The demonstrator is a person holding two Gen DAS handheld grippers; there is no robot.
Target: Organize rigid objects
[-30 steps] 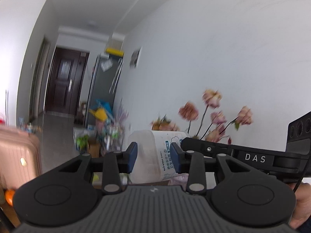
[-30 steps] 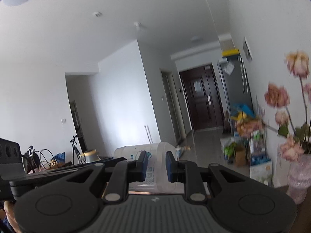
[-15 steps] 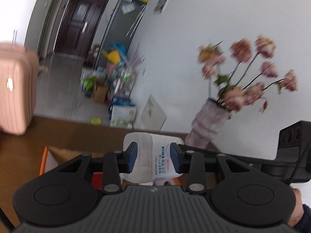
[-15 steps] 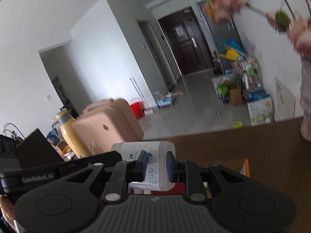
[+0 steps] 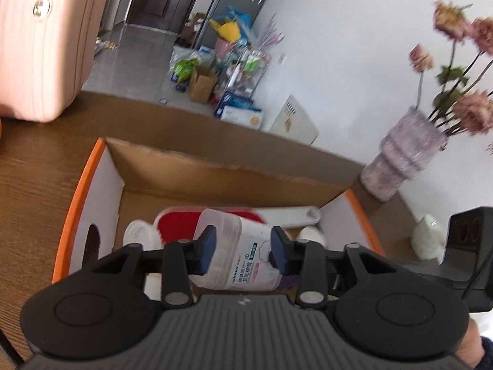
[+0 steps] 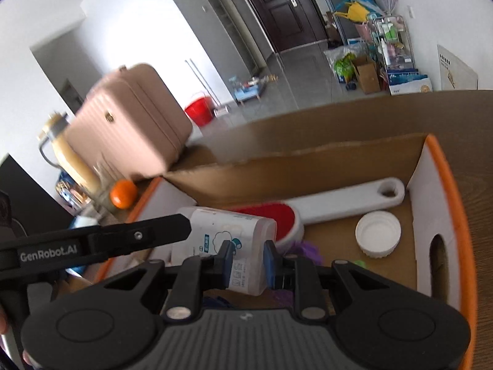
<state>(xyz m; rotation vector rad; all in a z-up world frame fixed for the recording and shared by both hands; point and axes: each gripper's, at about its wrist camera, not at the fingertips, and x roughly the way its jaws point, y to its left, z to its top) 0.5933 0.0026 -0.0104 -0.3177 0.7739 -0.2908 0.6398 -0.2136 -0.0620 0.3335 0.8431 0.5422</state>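
Translucent white plastic jar [image 5: 243, 252] with printed label, over orange-rimmed cardboard box [image 5: 197, 169] on the table.
Left hand-held gripper [image 5: 242, 251] clasps one end, its jaws just widened slightly; right hand-held gripper [image 6: 246, 262] pinches the other narrowly.

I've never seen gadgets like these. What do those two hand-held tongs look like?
Both tongs, left and right, are matte black plastic with blue pads, two round discs and a ribbed grey body. White "GenRobot.AI" lettering marks the left one's side. A dark sleeve shows.
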